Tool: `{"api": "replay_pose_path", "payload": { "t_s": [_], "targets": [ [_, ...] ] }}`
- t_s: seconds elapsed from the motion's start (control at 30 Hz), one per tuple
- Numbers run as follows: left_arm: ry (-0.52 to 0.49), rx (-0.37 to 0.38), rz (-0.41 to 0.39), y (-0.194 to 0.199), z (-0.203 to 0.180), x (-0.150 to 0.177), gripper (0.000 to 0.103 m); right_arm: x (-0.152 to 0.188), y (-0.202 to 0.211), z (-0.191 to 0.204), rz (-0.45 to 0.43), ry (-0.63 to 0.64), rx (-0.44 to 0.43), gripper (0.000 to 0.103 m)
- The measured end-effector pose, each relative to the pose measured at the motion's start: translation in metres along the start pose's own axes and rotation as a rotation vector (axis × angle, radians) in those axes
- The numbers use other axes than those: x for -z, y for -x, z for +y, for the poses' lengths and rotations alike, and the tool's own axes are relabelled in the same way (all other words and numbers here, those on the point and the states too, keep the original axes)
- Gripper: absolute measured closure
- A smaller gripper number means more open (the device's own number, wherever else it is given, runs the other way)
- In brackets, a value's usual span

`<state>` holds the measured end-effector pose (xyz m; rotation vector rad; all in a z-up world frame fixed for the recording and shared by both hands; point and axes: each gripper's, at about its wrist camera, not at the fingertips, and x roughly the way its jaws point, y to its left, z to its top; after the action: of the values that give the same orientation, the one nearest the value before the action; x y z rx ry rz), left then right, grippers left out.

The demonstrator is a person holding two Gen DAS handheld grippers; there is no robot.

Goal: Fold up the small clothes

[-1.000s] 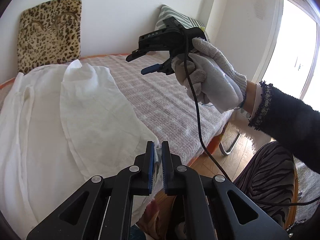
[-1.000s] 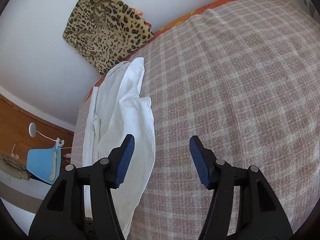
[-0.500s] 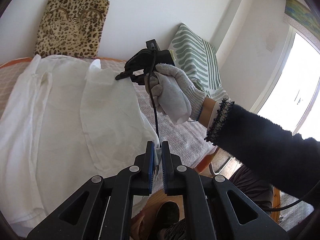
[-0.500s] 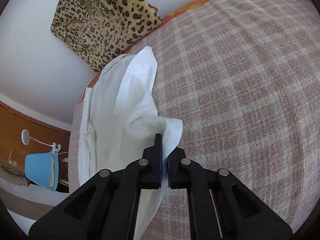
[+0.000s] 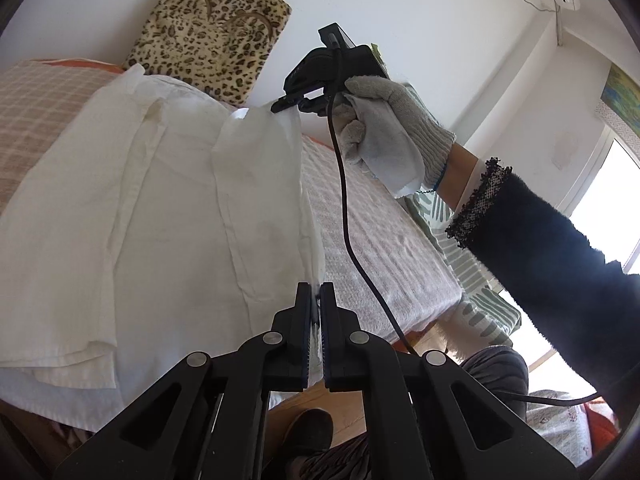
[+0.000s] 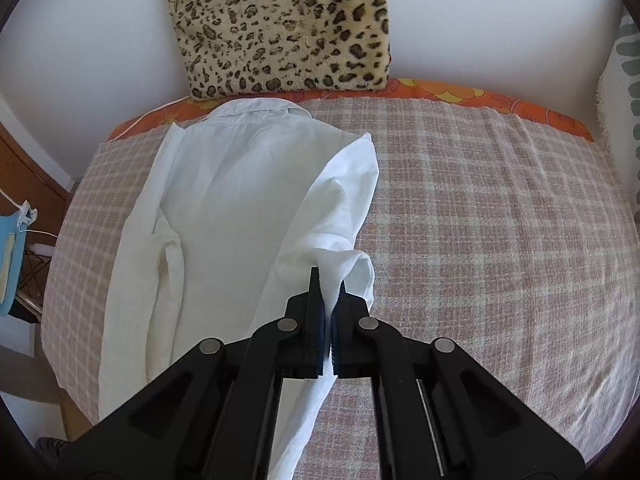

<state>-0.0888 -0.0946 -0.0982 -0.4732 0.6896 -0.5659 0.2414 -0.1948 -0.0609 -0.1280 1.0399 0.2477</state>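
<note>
a white shirt (image 6: 240, 200) lies on a bed with a pink checked blanket (image 6: 480, 240). its collar end points to a spotty leopard cushion (image 6: 280, 28) by the wall.

the left gripper (image 5: 316, 312) has its fingers pressed together on the near edge of the shirt. the right gripper (image 6: 329, 312) is squeezed tight on the shirt's side edge too, and lifts that bit of cloth off the blanket. in the left view a gloved hand (image 5: 384, 132) holds the right gripper up, with the white cloth hanging from its tip. a black cable (image 5: 352, 240) dangles below the hand.
</note>
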Motion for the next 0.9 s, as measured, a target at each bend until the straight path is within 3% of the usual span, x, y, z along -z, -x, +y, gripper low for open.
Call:
{"api": "replay_pose_path", "payload": {
  "t_s": [0.33, 0.63, 0.9],
  "targets": [
    [0.044, -0.039, -0.011, 0.025, 0.024, 0.015, 0.102, -0.005, -0.021, 0.076, 0.024, 0.108, 0.013, 0.1],
    [0.05, -0.079, -0.052, 0.044, 0.032, 0.014, 0.102, -0.007, -0.049, 0.113, 0.058, 0.124, -0.003, 0.1],
    [0.062, -0.12, -0.039, 0.048, 0.038, 0.023, 0.102, -0.001, -0.083, 0.147, 0.1, 0.17, 0.012, 0.1]
  ]
}}
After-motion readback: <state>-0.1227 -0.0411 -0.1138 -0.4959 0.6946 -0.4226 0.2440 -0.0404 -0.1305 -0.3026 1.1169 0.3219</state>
